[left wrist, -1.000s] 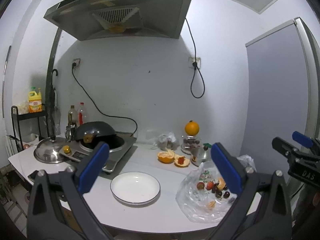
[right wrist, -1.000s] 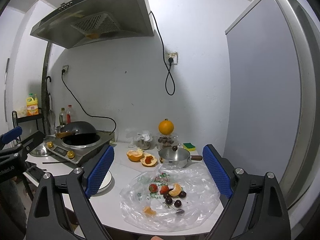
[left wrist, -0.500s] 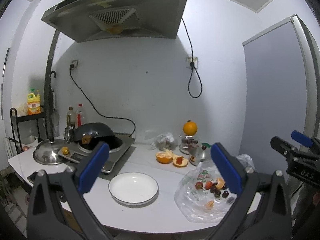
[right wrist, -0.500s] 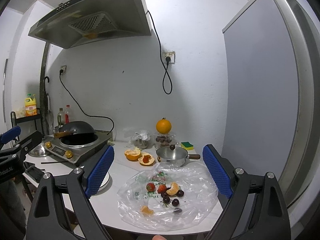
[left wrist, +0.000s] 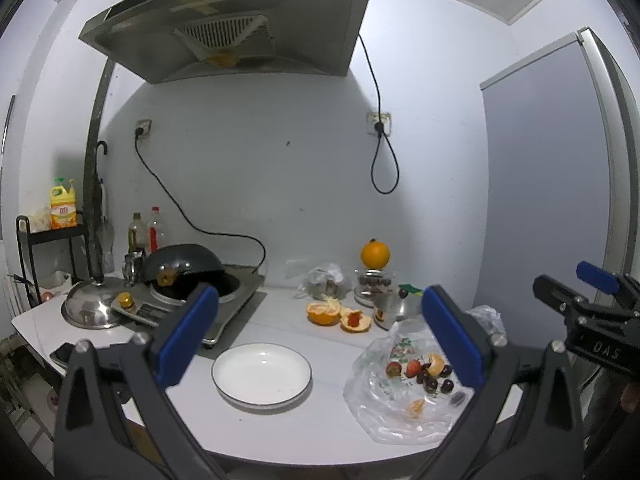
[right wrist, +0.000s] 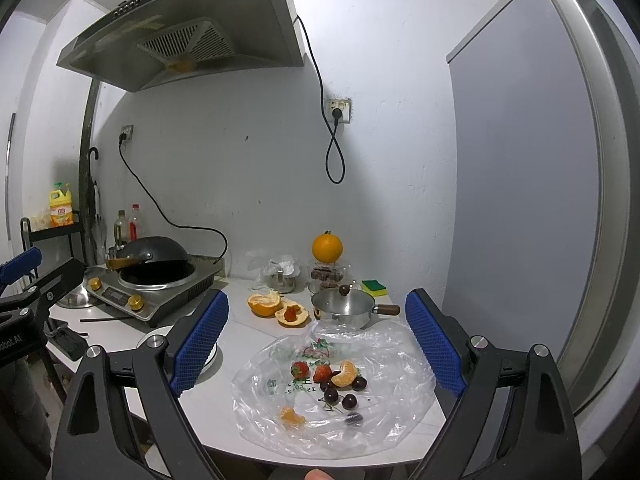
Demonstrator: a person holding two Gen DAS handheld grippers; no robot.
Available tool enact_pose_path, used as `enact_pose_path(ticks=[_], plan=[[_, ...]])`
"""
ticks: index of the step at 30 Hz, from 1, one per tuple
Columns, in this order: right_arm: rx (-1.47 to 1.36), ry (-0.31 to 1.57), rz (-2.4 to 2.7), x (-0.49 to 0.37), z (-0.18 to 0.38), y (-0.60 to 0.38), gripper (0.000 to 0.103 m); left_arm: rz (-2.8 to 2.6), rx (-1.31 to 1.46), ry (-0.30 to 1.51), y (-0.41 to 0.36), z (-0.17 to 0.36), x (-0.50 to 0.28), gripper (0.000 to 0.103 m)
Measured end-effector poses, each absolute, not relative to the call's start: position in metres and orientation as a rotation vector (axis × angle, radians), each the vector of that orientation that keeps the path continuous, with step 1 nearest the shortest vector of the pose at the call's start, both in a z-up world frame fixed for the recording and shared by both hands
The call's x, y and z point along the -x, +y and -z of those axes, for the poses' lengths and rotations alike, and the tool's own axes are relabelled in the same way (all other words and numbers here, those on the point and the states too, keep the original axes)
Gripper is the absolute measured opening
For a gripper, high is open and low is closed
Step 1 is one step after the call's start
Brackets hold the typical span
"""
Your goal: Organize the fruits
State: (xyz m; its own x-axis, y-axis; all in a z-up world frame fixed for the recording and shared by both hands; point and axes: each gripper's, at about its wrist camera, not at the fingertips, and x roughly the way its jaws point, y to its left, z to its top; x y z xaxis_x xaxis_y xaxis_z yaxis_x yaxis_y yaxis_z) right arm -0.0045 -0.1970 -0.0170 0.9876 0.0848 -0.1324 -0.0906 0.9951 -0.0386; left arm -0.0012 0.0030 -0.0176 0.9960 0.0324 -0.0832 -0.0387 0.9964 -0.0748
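both claws hung wide open above the counter [left wrist: 280, 432], holding and touching nothing: the left claw [left wrist: 320, 336] over the white plate [left wrist: 262, 374], the right claw [right wrist: 318, 344] over the plastic bag [right wrist: 392, 364] where the strawberries [right wrist: 300, 369], cherries [right wrist: 349, 401] and orange segments [right wrist: 345, 374] lay.

L gripper [left wrist: 318, 332]: jaws wide apart, nothing betw them, held level, pointing fwd
L fingers [left wrist: 188, 336]: blue pads face inward, black frame arms below
R gripper [right wrist: 316, 344]: jaws wide apart, nothing held, level, pointing fwd
R fingers [right wrist: 434, 350]: blue ribbed pads face inward
L vs R: side by side, apart, each seen at edge of the other's view
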Motion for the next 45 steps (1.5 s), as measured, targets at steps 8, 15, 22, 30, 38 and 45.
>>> enact_pose_path(ticks=[8,15,22,30,38,45], plan=[[0.047,0.131,-0.088,0.004,0.017,-0.197,0.092,-0.036,0.085,0.084,0.003,0.019,0.001,0.103],[0.045,0.131,-0.082,0.005,0.017,-0.198,0.092,-0.045,0.088,0.083,0.004,0.021,0.002,0.103],[0.045,0.133,-0.077,0.006,0.015,-0.198,0.092,-0.043,0.088,0.084,0.003,0.021,0.002,0.103],[0.037,0.141,-0.089,0.001,0.018,-0.201,0.092,-0.035,0.082,0.097,0.001,0.022,-0.003,0.103],[0.05,0.191,-0.062,-0.018,0.04,-0.218,0.092,-0.007,0.041,0.171,-0.014,0.039,-0.035,0.103],[0.036,0.291,-0.047,-0.056,0.08,-0.245,0.092,0.041,-0.033,0.273,-0.042,0.069,-0.078,0.103]])
